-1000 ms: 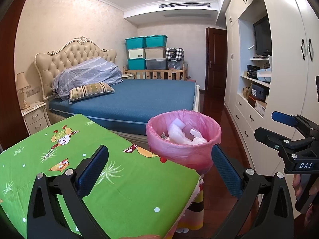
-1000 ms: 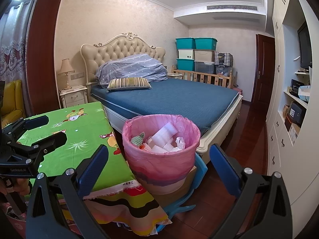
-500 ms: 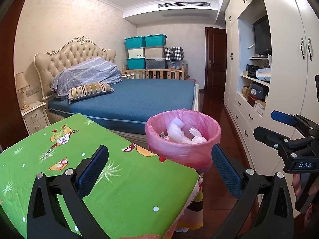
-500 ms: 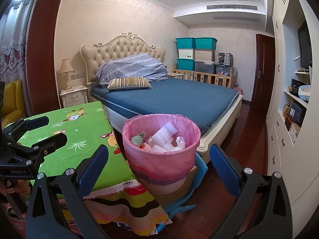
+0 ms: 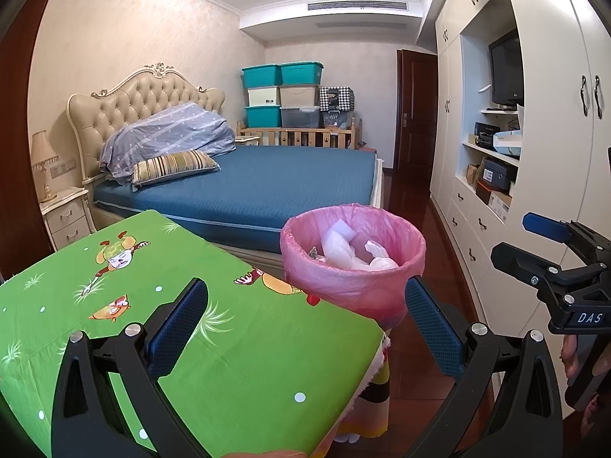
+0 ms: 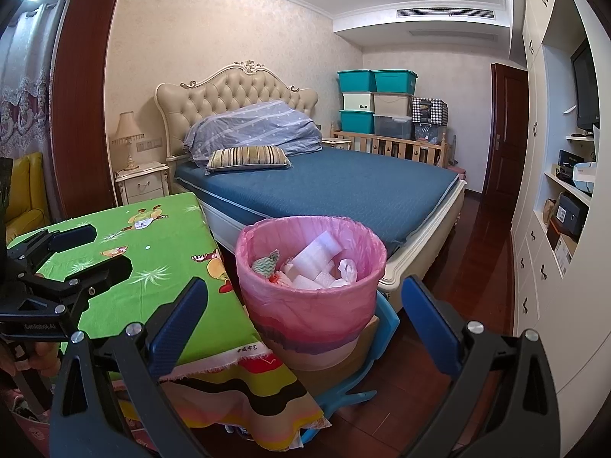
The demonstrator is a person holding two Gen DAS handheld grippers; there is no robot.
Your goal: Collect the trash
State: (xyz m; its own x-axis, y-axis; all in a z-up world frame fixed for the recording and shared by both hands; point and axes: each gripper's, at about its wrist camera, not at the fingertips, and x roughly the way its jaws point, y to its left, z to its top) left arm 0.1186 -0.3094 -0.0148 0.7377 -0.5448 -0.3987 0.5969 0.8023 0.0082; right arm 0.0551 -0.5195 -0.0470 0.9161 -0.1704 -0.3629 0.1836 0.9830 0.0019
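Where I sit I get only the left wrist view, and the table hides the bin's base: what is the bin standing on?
Observer: In the right wrist view the pink-lined bin sits on a brown cardboard piece, which rests on something blue and plastic.
Operator: Anything in the bin besides the white pieces?
Observer: Yes, a green-and-white zigzag scrap lies at its left inside wall, beside the white foam pieces.
Operator: What is left of the table?
Observer: A yellow seat, past the table's far left corner.
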